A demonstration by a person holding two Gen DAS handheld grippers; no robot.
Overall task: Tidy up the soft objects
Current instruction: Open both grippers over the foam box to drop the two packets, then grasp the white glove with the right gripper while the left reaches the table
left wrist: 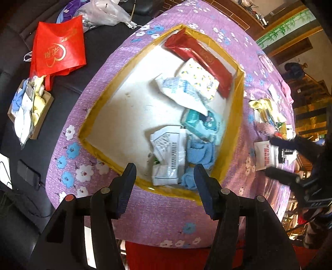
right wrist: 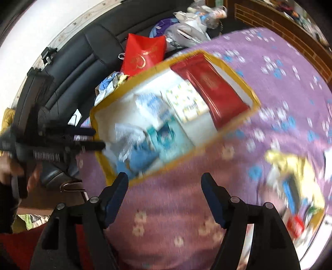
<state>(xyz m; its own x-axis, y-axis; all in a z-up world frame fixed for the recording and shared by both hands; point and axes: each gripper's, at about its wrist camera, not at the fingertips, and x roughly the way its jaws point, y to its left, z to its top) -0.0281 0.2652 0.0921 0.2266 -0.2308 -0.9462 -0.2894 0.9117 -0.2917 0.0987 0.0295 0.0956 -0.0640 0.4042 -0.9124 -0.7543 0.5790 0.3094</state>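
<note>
A white box with a yellow rim (left wrist: 238,108) sits on the purple flowered cloth (left wrist: 166,218). Inside lie a red packet (left wrist: 199,60), a dotted white tissue pack (left wrist: 199,81), a teal pack (left wrist: 205,124), a white barcode packet (left wrist: 168,149) and a blue cloth (left wrist: 199,151). My left gripper (left wrist: 165,172) hangs open over the box's near corner, holding nothing. My right gripper (right wrist: 165,180) is open and empty above the cloth, beside the box (right wrist: 234,128). In the left wrist view the right gripper (left wrist: 271,156) is near a white packet (left wrist: 264,154). The right wrist view is blurred.
A pile of yellow and mixed soft items (left wrist: 267,110) lies on the cloth right of the box. On the black sofa at left are a red bag (left wrist: 60,49), a cardboard tray of socks (left wrist: 29,110), a phone (left wrist: 29,172) and plastic bags (left wrist: 103,12).
</note>
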